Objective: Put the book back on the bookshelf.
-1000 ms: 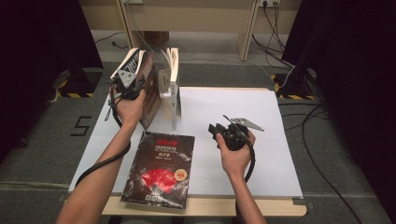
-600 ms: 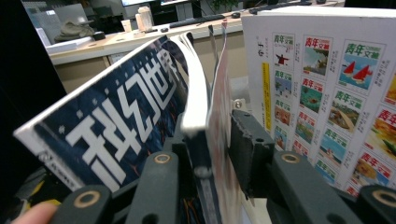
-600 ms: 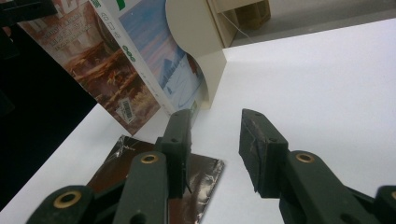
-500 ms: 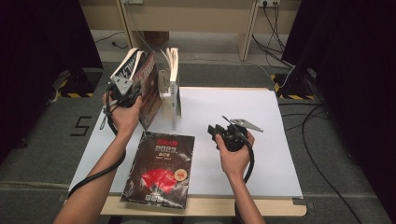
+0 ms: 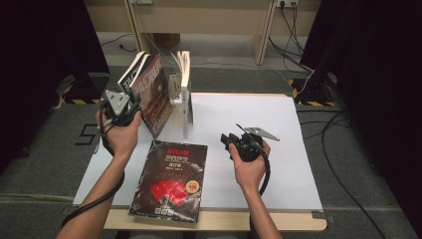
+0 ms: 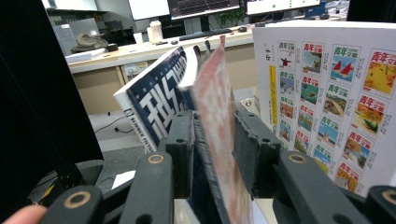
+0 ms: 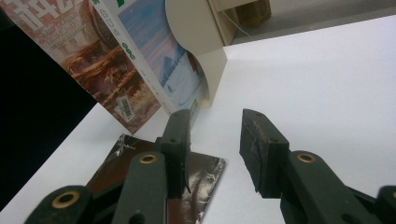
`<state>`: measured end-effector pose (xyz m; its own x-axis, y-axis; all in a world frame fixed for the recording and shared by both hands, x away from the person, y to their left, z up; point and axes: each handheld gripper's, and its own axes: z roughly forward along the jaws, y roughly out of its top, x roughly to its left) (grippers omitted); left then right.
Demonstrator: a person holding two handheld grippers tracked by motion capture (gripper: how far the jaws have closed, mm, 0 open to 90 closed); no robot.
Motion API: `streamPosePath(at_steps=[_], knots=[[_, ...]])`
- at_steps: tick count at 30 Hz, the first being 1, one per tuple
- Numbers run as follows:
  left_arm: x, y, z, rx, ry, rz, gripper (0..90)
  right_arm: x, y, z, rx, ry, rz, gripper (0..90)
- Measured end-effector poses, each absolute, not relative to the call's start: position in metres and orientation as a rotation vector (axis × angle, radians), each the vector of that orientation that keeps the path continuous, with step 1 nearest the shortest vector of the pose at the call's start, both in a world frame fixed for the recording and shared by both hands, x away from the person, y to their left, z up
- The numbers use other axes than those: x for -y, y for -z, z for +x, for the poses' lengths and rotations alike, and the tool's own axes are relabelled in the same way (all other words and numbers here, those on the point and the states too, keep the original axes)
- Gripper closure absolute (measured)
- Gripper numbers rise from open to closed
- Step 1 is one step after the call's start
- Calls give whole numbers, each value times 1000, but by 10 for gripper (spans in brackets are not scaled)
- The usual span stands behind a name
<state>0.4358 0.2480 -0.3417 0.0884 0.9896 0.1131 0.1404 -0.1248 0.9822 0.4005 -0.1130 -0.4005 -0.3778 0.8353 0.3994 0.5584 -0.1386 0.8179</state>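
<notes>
Red-covered magazine leaning tilted against the bookend at eleven o'clock on the table, between left gripper jaws just easing apart; right gripper gaping, empty.

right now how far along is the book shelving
Done: a white book stands upright against the bookend, with leaning books beside it. In hand: the left hand-held gripper has just been opening around the reddish book, whose cover sits between its jaws. Left: the dark book lying flat; the right hand-held gripper is open, empty.
</notes>
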Motion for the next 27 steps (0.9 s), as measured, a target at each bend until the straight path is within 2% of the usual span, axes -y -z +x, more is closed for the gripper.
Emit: streamPosePath(at_steps=[7, 11, 16, 21, 27], knots=[[-257, 352, 430, -1229, -1117, 1430, 672, 114, 401, 401, -1863, -1523, 1577, 632], [-275, 352, 427, -1325, -1127, 1308, 593, 115, 400, 400, -1861, -1527, 1578, 631], [-291, 357, 431, -1382, -1065, 1279, 532, 116, 401, 400, -1855, -1529, 1588, 630], [-304, 364, 456, -1420, -932, 1267, 472, 114, 403, 401, -1861, -1526, 1586, 628], [-315, 365, 491, -1434, -810, 1237, 464, 115, 404, 401, -1863, -1521, 1592, 624]])
